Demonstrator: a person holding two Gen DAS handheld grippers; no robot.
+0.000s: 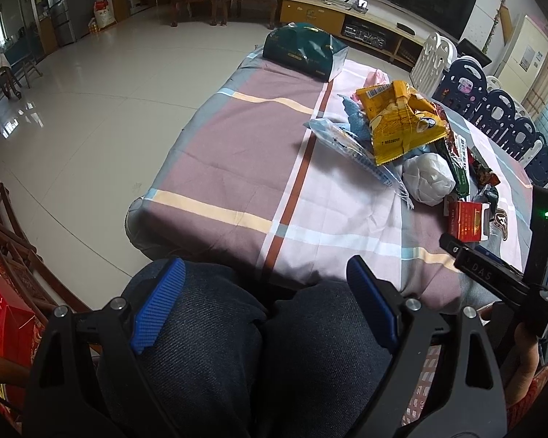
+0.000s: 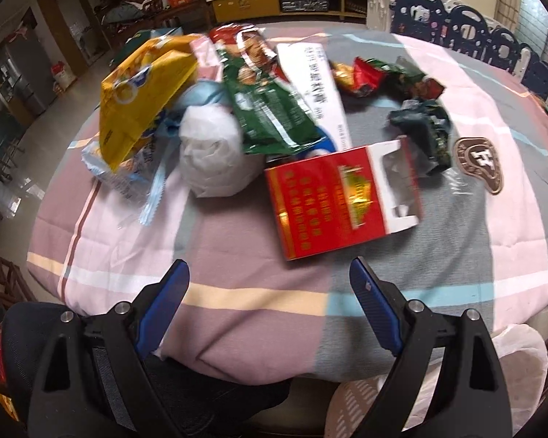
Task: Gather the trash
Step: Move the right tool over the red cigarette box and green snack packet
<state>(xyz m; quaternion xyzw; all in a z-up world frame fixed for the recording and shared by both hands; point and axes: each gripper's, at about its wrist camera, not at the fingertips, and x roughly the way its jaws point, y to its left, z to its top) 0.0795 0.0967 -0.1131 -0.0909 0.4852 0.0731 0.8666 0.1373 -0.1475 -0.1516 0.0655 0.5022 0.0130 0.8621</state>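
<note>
A heap of trash lies on the plaid-covered table [image 2: 237, 255]: a yellow snack bag [image 2: 139, 102], a white crumpled ball [image 2: 215, 153], a green wrapper [image 2: 266, 109], a red carton [image 2: 328, 200] and dark crumpled wrappers [image 2: 420, 124]. My right gripper [image 2: 270, 284] hangs open over the table's near edge, just short of the red carton, nothing between its fingers. My left gripper [image 1: 265, 295] is open above a person's knees in dark trousers [image 1: 219, 346], left of the heap. In the left wrist view the yellow snack bag [image 1: 402, 120] and red carton [image 1: 467, 221] lie at the right.
A dark green gift box [image 1: 303, 51] stands at the table's far end. Blue and white plastic fence panels [image 2: 475, 33] line the right side. Tiled floor [image 1: 91, 109] spreads to the left. A white bag [image 2: 511, 365] sits below the table's near right edge.
</note>
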